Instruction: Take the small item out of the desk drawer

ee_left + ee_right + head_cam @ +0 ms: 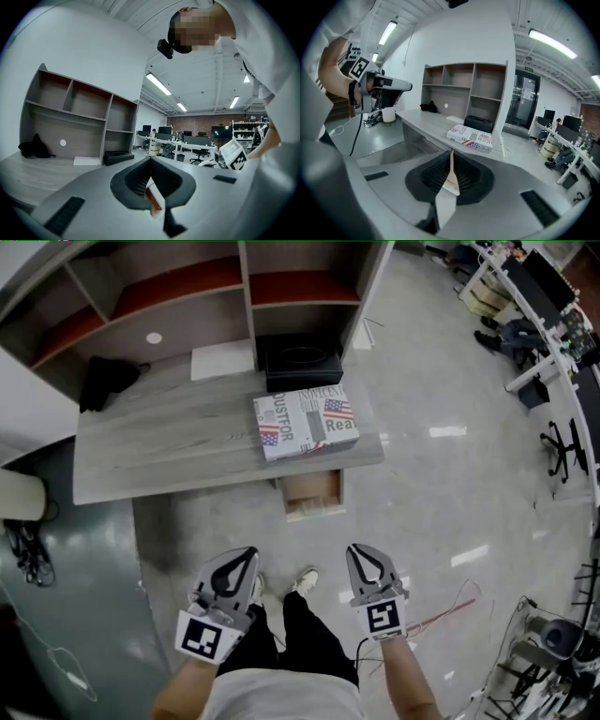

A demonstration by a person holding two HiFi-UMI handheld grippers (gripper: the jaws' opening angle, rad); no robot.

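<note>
Below the desk's front edge, an open drawer; both grippers closed and empty

Under the right part of the grey wooden desk [159,451], a shallow drawer [312,493] is pulled out toward the person. Its pale wooden inside shows in the head view, but the small item cannot be made out there; the drawer is too small in the frame to tell what lies in it.

On the desk top directly above the drawer lies a flat box printed with newspaper lettering and flag patterns [307,421]. Just behind it, against the shelf unit [169,296] at the back of the desk, sits a black box [298,360], with a white sheet [222,360] beside it on the left. Further left on the desk top is a crumpled black cloth [105,381].

The person stands back from the desk on a shiny tiled floor, both grippers held low and well apart from the drawer. The left gripper [247,553] has its jaws brought together at the tips, with nothing between them; its own view shows the two dark pads meeting. The right gripper [357,550] is likewise closed, jaw tips pressed together and holding nothing. Each carries a cube with black and white square markers near the wrist. The person's shoes [305,579] show between the two grippers
</note>
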